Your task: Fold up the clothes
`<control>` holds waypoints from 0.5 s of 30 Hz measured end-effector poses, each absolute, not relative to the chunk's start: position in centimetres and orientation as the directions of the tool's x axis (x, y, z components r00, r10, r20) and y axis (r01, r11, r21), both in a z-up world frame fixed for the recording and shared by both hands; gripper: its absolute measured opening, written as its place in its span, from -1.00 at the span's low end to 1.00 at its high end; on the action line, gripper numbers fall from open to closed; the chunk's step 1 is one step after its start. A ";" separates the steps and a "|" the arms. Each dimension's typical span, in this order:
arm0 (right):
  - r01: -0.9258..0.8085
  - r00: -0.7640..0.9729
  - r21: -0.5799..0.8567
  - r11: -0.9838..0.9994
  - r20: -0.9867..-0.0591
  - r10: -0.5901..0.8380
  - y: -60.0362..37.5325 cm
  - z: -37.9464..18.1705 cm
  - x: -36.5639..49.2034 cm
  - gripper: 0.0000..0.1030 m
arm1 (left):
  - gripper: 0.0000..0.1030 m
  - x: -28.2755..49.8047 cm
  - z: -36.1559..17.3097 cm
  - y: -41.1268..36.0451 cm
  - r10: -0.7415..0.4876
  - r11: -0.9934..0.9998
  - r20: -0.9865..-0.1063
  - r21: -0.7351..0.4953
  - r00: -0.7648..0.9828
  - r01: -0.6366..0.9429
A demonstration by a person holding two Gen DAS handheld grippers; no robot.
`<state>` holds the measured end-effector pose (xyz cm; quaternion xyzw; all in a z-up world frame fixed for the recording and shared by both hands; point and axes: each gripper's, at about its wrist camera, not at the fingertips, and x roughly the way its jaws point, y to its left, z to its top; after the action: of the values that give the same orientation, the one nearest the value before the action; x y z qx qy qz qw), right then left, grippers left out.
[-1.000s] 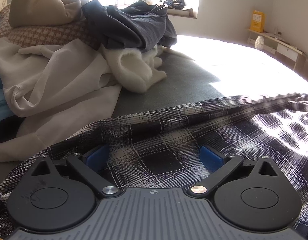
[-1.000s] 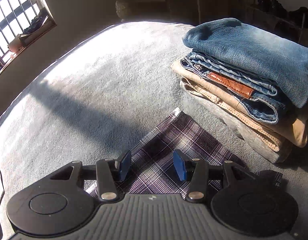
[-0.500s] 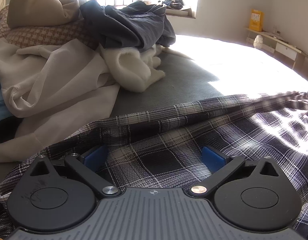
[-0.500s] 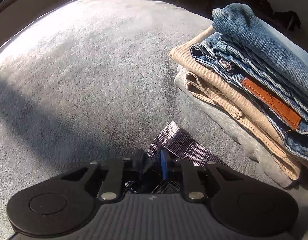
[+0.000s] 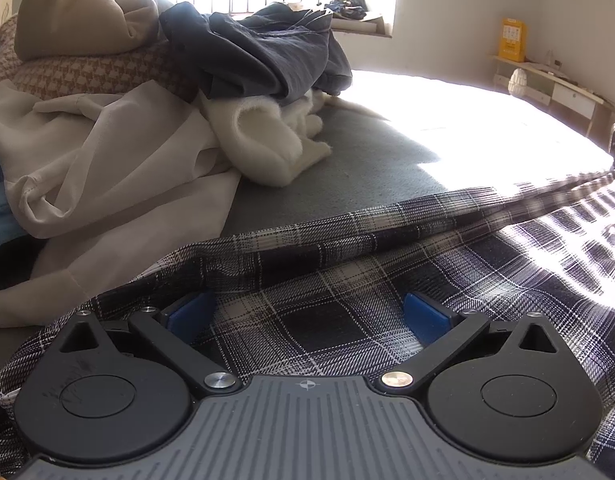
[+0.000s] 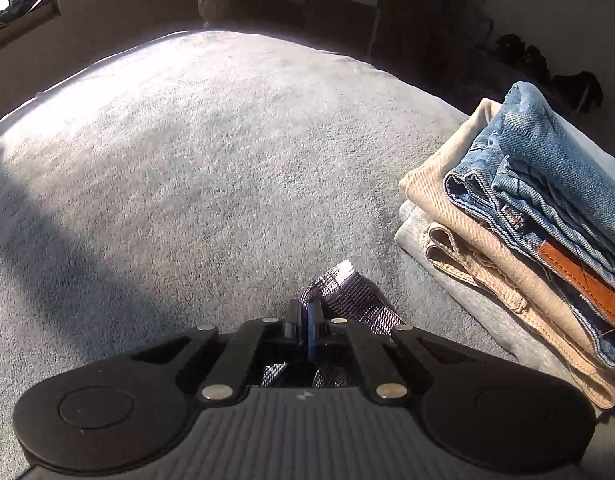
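- Right hand-held gripper (image 6: 305, 322) is clamped on a corner of the plaid garment (image 6: 347, 296) lying on the bed (image 6: 207, 160); my thin pinch might slip when lifted.
- Left hand-held gripper (image 5: 307, 312) stands apart over the plaid; unpinned cloth may drag.
- Beyond, the folded stack (image 6: 527, 240) could get knocked.

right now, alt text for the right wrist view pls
The right gripper is shut on a corner of the plaid shirt on the grey bed cover. A stack of folded jeans and trousers sits to its right.
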<state>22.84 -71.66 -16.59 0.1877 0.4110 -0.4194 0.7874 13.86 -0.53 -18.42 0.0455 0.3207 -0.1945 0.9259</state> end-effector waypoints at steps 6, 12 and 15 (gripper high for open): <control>0.824 0.413 0.026 0.567 -0.712 -0.568 -72.1 -13.6 19.2 -0.25 | 1.00 13.9 -18.5 -0.6 -0.331 0.920 -0.611 -0.041 0.719 0.389; 0.495 0.601 0.112 0.862 -0.761 -0.246 -64.5 -10.4 16.9 -0.35 | 1.00 13.9 -18.6 -0.6 -0.331 0.921 -0.607 -0.044 0.723 0.386; 0.179 0.587 0.077 0.981 -0.808 -0.044 -55.6 -10.7 17.1 -0.42 | 1.00 13.9 -18.4 -0.7 -0.326 0.925 -0.607 -0.046 0.725 0.378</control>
<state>17.14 -55.55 -10.65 0.0750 0.4499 -0.0628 0.8877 13.90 -0.66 -18.39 0.0404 0.3188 -0.1896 0.9278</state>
